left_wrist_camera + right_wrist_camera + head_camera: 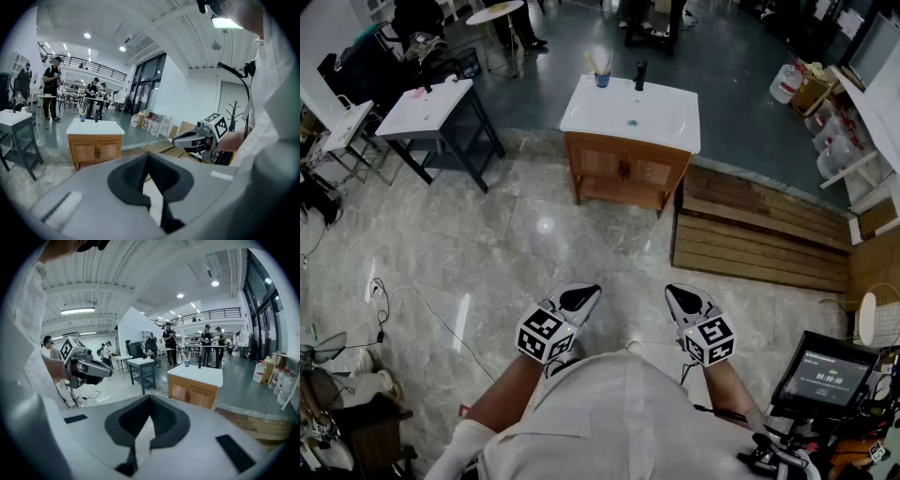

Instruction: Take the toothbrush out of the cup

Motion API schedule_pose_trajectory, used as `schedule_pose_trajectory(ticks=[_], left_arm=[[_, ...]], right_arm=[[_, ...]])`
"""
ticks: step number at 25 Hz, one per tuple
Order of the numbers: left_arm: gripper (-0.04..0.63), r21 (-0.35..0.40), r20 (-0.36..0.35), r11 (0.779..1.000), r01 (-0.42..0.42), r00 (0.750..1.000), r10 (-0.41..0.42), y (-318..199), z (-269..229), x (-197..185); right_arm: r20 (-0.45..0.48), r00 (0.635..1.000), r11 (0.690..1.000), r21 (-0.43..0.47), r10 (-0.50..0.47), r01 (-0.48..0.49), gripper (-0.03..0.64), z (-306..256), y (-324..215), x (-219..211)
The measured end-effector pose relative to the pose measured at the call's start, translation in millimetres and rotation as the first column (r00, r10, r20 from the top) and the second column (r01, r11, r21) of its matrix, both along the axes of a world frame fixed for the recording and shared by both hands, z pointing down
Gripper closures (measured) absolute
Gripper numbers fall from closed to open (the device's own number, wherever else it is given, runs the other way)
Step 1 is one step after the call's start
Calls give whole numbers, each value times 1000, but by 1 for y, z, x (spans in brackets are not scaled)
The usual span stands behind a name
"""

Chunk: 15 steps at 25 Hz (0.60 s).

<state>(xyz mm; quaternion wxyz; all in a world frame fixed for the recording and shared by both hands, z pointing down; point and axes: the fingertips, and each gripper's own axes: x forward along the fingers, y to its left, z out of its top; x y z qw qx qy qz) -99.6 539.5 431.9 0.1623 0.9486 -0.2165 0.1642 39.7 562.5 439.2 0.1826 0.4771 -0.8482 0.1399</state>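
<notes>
Left tongs [584, 296] and right tongs [682, 297] are both clenched with nothing between them, side by side at lower centre of head view. Cup [601, 80] sits on white tabletop [666, 122], upper centre, toothbrush [594, 62] standing inside. Well apart from both tongs.

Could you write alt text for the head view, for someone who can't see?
From above: a person holds the left gripper and right gripper, jaws shut and empty, over a marble floor. Ahead, a wooden washstand bears a cup.
</notes>
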Motion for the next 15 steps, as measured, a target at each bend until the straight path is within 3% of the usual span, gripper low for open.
schedule_pose_trajectory(ticks=[8, 15], left_arm=[[589, -2, 9, 997, 76, 997, -76, 6, -7, 75], [589, -1, 45, 998, 66, 997, -66, -14, -9, 96]], right_arm=[[54, 998, 999, -16, -38, 39, 612, 3, 14, 70], [130, 990, 998, -30, -46, 50, 612, 10, -15, 82]])
